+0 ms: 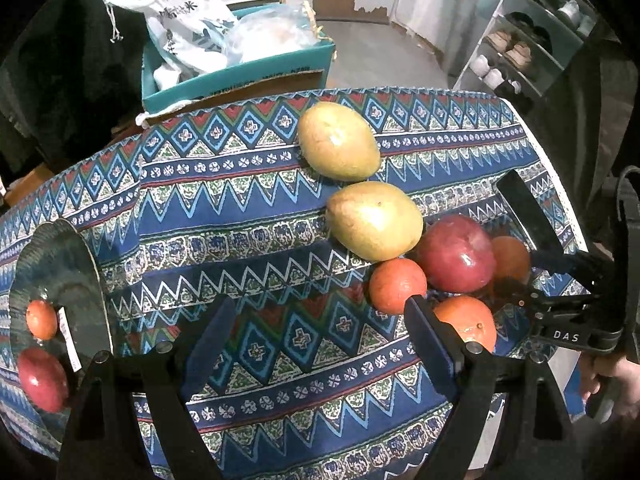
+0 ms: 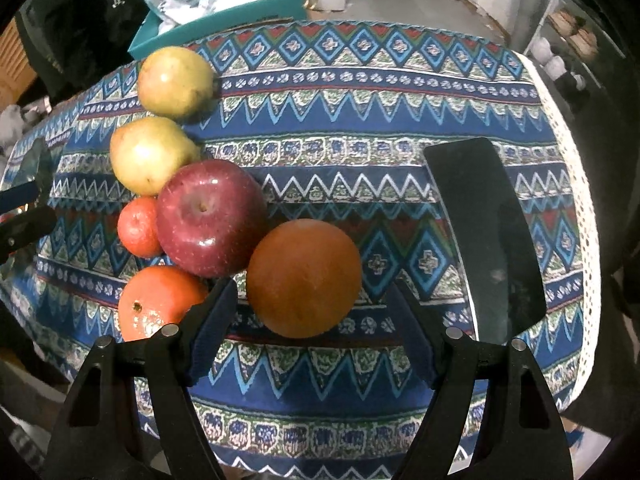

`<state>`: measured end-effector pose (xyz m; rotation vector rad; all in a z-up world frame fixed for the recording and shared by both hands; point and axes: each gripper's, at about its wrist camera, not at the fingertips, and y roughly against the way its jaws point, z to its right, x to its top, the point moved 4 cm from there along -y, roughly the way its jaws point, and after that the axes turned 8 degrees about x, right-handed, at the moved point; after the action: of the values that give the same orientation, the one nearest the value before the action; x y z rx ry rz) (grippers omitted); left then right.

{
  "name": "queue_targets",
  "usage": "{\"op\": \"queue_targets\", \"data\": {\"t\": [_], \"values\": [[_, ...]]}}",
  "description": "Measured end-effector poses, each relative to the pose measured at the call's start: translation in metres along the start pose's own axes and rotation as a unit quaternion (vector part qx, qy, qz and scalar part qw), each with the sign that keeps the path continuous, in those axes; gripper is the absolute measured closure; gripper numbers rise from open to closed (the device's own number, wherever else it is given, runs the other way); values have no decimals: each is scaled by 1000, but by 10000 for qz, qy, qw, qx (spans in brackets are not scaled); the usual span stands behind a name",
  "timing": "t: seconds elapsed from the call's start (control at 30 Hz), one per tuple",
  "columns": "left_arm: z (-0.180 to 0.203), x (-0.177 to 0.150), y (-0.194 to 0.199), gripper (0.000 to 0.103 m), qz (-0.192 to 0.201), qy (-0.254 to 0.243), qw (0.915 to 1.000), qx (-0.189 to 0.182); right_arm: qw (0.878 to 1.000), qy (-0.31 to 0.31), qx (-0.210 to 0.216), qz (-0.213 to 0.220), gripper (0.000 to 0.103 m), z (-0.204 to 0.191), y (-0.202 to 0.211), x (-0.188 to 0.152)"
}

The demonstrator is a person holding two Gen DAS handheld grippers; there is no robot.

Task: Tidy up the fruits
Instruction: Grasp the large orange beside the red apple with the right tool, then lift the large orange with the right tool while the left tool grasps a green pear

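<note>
Hovering with spread jaws, the right gripper [image 2: 308,336] grasps nothing; the big orange [image 2: 303,278] lies just ahead of it, near the table's near edge. It looks firm, round and slippery, so take it across the middle. Beyond lie a glossy red apple [image 2: 210,218] and two smooth pears [image 2: 152,154]. The left gripper [image 1: 316,344] is also released, over the patterned cloth [image 1: 260,208].

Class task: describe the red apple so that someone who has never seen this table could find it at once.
Start from the patterned tablecloth and find the cluster of fruit. The red apple sits in its middle, below two yellow-green mangoes. It is the only dark red, glossy fruit; its other neighbours are orange.
</note>
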<state>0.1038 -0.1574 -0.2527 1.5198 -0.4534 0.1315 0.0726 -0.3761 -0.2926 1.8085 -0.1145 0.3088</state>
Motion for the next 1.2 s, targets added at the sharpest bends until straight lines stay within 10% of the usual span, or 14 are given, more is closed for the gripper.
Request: {"op": "queue_targets", "data": {"t": [0.33,1.2], "values": [[6,5,-9,16,-77,30,9998,-172,9997,203,99,-99,40,0,-17,0],[27,49,-59,16,-408,808,9938,-641,9945,-352,-447,879,41,24,25,48]]}}
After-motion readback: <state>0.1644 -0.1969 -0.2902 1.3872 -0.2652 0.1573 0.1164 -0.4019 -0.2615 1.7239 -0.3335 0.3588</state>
